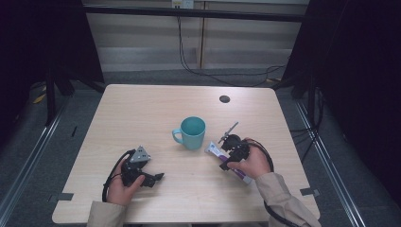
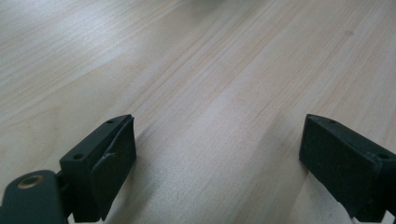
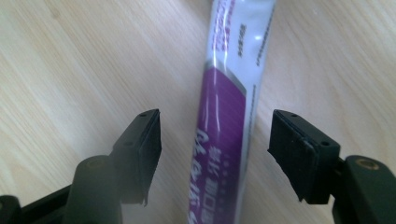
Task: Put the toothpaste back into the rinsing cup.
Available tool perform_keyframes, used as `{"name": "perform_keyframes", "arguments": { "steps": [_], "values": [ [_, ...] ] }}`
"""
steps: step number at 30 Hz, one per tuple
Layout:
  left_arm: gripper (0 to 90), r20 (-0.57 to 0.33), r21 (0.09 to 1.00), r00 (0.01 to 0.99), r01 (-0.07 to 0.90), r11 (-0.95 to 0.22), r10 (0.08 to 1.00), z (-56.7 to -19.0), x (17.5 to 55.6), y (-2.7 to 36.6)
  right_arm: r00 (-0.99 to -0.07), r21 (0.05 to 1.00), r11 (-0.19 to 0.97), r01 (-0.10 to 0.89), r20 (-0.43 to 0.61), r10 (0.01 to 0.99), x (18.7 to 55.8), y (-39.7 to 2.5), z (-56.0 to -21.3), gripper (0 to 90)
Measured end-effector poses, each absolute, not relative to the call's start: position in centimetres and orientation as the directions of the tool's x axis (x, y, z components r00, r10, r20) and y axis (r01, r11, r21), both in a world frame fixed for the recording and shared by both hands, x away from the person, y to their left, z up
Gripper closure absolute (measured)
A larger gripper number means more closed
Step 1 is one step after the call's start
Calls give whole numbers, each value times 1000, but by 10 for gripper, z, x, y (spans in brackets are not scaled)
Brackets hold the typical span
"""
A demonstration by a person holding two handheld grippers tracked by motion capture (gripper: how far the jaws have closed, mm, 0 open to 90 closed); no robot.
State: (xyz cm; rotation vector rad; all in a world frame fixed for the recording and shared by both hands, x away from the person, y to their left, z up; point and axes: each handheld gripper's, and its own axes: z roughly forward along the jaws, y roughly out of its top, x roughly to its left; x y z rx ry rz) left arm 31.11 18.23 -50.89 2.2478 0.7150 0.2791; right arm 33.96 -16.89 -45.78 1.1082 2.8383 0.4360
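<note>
One pale wooden surface (image 1: 142, 118) carries one teal mug (image 1: 191, 133) near its middle and one purple-and-white tube (image 3: 229, 107) lying flat toward the right edge. Two grippers work near the front edge. The left gripper (image 2: 217, 158) rests over bare wood, fingers wide apart. The right gripper (image 3: 215, 149) straddles the tube, fingers wide on either side, not touching it.
</note>
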Motion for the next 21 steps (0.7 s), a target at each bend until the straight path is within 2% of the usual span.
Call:
{"name": "perform_keyframes", "arguments": {
  "steps": [7, 21],
  "values": [
    [107, -16, 720, 817, 410, -560, 576, -509, 310, 182, -695, 228, 668, 708, 59, 716, 352, -158, -459, 392],
    [110, -12, 719, 813, 412, -560, 582, -509, 309, 183, -672, 147, 659, 738, 70, 737, 365, -150, -465, 498]
  ]
}}
